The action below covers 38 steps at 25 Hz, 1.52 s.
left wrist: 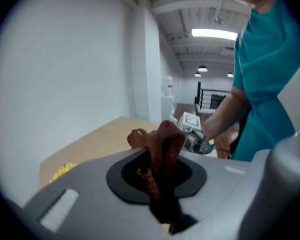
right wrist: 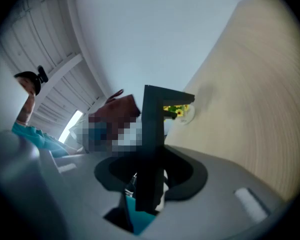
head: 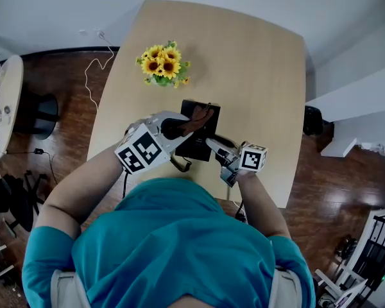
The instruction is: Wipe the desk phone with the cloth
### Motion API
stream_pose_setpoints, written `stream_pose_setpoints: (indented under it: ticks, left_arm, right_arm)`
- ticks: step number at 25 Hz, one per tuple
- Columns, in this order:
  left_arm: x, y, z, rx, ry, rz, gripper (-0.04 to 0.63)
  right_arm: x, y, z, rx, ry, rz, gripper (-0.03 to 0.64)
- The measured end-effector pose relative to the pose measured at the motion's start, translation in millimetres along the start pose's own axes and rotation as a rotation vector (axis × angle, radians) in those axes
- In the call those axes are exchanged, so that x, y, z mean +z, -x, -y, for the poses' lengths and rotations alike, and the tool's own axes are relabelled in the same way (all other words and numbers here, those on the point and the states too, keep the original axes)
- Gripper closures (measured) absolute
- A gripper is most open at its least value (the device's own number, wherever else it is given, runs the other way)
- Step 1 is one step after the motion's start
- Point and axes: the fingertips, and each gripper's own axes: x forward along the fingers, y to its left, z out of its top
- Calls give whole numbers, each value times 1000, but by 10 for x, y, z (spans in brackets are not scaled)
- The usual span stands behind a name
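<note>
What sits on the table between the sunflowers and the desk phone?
Nothing. In the head view, the strip of wooden table between the sunflowers and the desk phone is bare.

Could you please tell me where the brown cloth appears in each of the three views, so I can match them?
Head view: cloth at centre, clamped in the left tool, over the desk phone.
Left gripper view: lower centre, between that tool's jaws.
Right gripper view: left of centre, beside the desk phone that the right tool grips.
Shared landmark: the sunflowers, in all three.
</note>
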Motion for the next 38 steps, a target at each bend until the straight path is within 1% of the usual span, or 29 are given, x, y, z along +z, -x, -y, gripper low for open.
stream_pose_setpoints:
  ticks: [2,4,5,7,9,10,12,14,15,19,23,26,28,30,33,34,36,38]
  left_arm:
    - [-18,-256,30,3,-126,-104,526]
    - [-60,-442,126,-13,-245,-178,526]
    - [-48,-499,179,-16,-296,-196,526]
    - [13,-556,201,3,-393,-217,526]
    - [81,-556,60,51,-468,-239,526]
    - [118,-540,-54,81,-487,-249,526]
    - [198,-492,-262,127,-492,-260,526]
    - [249,-460,-304,131,-473,-257,526]
    - [246,-457,-257,122,-473,-255,526]
    - [76,-458,92,77,-517,-270,526]
    - [-62,-385,340,34,-493,-279,526]
    - [-107,-328,466,17,-467,-275,526]
    - [-148,-314,577,-1,-457,-277,526]
    - [-212,-317,724,-34,-455,-285,526]
    - [-329,-354,976,-102,-474,-304,526]
    - [-371,-366,1059,-134,-475,-312,526]
    - [-478,-368,1239,-222,-455,-330,526]
    - [-541,-318,1389,-304,-407,-319,526]
  right_arm:
    - [40,-43,-173,27,22,2,468]
    - [80,-81,-326,54,36,9,468]
    - [101,-91,-380,64,35,17,468]
    - [143,-85,-425,74,22,36,468]
    - [177,-57,-422,72,22,45,468]
    - [184,-44,-420,67,28,43,468]
    - [182,-24,-433,66,31,41,468]
    - [202,-11,-469,77,21,55,467]
    - [227,-8,-485,84,11,68,467]
    - [314,15,-488,86,-2,105,466]
    - [369,65,-502,89,-1,126,466]
    - [429,75,-528,117,-31,160,468]
    - [476,95,-517,116,-35,178,467]
    - [535,126,-504,110,-33,198,468]
    - [630,169,-505,110,-36,231,468]
    - [658,179,-508,108,-34,239,468]
    - [708,191,-524,110,-34,256,468]
    - [752,201,-561,121,-26,274,468]
